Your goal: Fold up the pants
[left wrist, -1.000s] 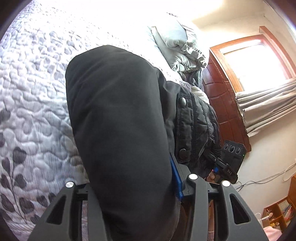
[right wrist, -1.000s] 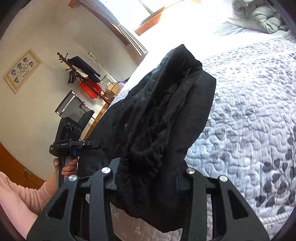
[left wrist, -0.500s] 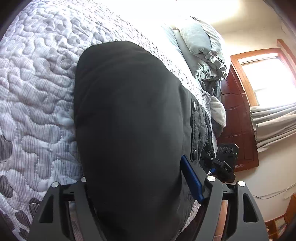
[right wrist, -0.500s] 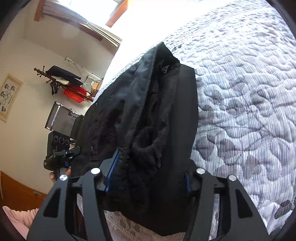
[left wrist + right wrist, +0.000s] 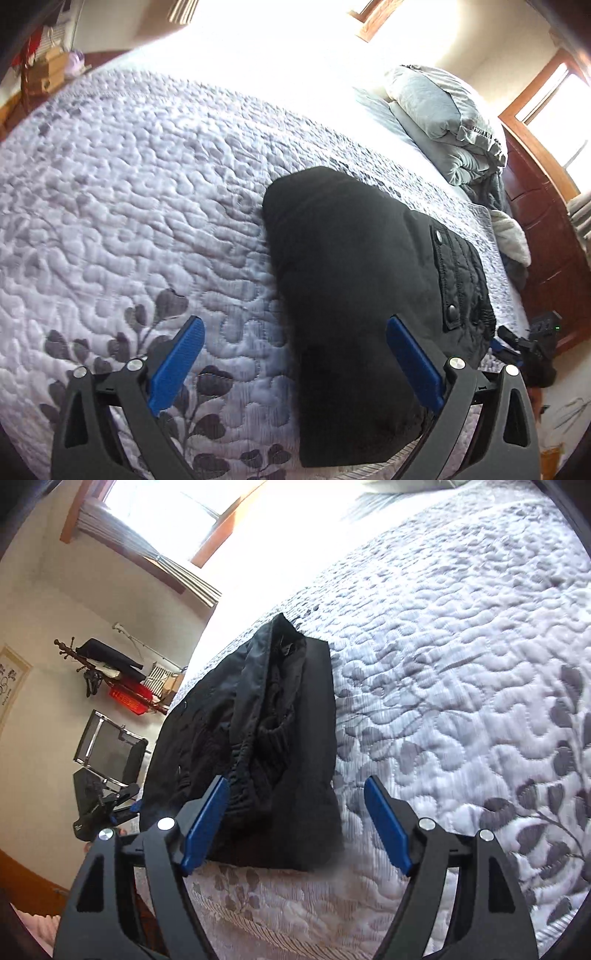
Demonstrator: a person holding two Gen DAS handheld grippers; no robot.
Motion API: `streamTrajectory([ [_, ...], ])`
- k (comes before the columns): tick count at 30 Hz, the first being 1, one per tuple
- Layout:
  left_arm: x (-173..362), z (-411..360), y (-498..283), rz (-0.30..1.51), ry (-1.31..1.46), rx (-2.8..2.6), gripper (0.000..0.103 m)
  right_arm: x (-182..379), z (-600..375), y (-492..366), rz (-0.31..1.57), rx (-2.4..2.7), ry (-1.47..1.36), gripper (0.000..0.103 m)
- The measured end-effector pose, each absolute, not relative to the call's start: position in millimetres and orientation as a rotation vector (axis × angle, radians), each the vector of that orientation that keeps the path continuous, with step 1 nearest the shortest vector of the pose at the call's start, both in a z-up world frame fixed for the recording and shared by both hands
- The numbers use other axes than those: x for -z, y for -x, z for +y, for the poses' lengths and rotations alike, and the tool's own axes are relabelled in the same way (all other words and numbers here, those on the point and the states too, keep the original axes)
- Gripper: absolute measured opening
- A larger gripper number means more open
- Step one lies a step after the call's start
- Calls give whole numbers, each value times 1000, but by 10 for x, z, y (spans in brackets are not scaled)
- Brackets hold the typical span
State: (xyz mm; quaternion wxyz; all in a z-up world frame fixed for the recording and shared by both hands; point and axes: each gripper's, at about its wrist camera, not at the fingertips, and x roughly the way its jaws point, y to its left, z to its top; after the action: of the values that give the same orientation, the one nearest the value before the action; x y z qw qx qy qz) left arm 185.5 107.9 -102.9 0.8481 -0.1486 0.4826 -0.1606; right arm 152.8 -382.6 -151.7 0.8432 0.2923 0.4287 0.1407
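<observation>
Both grippers' fingers [image 5: 192, 339] opening, not gripping pants [image 5: 354, 295]; pants' near edge partly hidden.

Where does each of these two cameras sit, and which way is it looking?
Left wrist: rides on the left gripper, looking down along its opening jaws at the black pants on the quilted bed; no hand shows.
Right wrist: rides on the right gripper, jaws opening, looking at the pants' waistband end; a pink sleeve shows at the lower left.
Shared: pants, bed, and each view catches the other gripper.
</observation>
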Motion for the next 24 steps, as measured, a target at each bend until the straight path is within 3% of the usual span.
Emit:
streamTrajectory([
  [2,911,1030,-1718,977,263,318,99,1401,-3741,-1401,911,-228,-547,86],
  [11,682,562,-1212,973,144,241,99,1039,-2963,-1002,945,-12,-296,90],
  [24,492,536,-608,973,154,173,99,712,-2344,-525,917,-45,-242,93],
])
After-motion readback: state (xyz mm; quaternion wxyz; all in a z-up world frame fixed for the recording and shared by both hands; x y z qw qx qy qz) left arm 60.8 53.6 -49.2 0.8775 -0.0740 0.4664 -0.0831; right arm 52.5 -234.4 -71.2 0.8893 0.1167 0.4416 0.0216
